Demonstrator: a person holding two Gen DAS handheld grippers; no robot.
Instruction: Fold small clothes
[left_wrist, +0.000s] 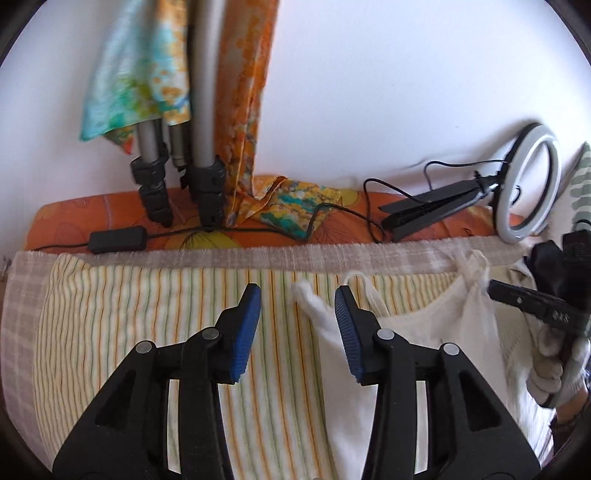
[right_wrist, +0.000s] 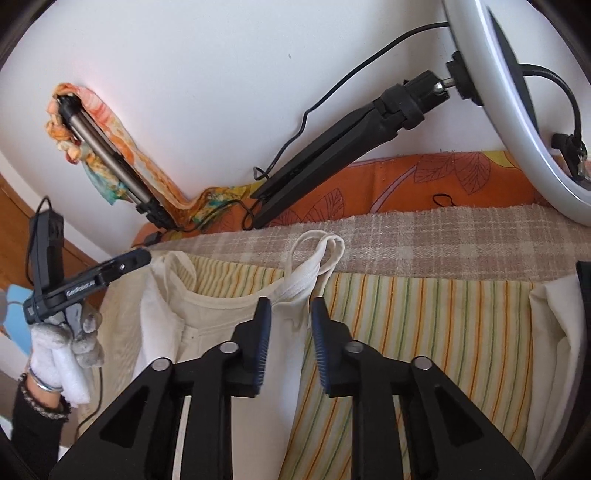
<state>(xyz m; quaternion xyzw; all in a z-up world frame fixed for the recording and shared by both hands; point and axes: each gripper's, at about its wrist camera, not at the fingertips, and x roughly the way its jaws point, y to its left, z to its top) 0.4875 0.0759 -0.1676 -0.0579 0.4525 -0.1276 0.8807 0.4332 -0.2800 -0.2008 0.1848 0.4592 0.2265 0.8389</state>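
A small cream top (right_wrist: 229, 332) is lying on a striped cloth (left_wrist: 155, 332) in the lower middle of both views, with its straps reaching up toward a checked blanket (right_wrist: 424, 240) that is running across the frame behind it. No box, basket or other container is showing in either view; the top is simply lying spread on the cloth.

The left gripper (left_wrist: 297, 332) is hanging over the left edge of the top with its jaws released; one twisted strap (left_wrist: 310, 301) is lying in the gap between the blue pads (left_wrist: 245, 332), and neither pad is pressing on it. The right gripper (right_wrist: 290, 343) is hovering over the right shoulder of the top, jaws parted only a little, with the bunched shoulder fabric (right_wrist: 299, 284) sitting just beyond the tips and apparently not pinched. Each view is also catching the other gripper at its edge, gripped by a gloved hand (right_wrist: 55, 354).

Behind the blanket an orange leaf-print cover (right_wrist: 443, 177) is stretching across the back. On it a ring light (left_wrist: 528, 184) is leaning at the right with its folded black stand (left_wrist: 436, 210) lying flat, and its cable (left_wrist: 332, 218) is trailing left to a small black control box (left_wrist: 118, 240). At the upper left of the left wrist view, tripod legs (left_wrist: 177, 147) are standing on the cover, draped with a flowered cloth (left_wrist: 243, 92). A white wall (left_wrist: 406, 74) is filling the background
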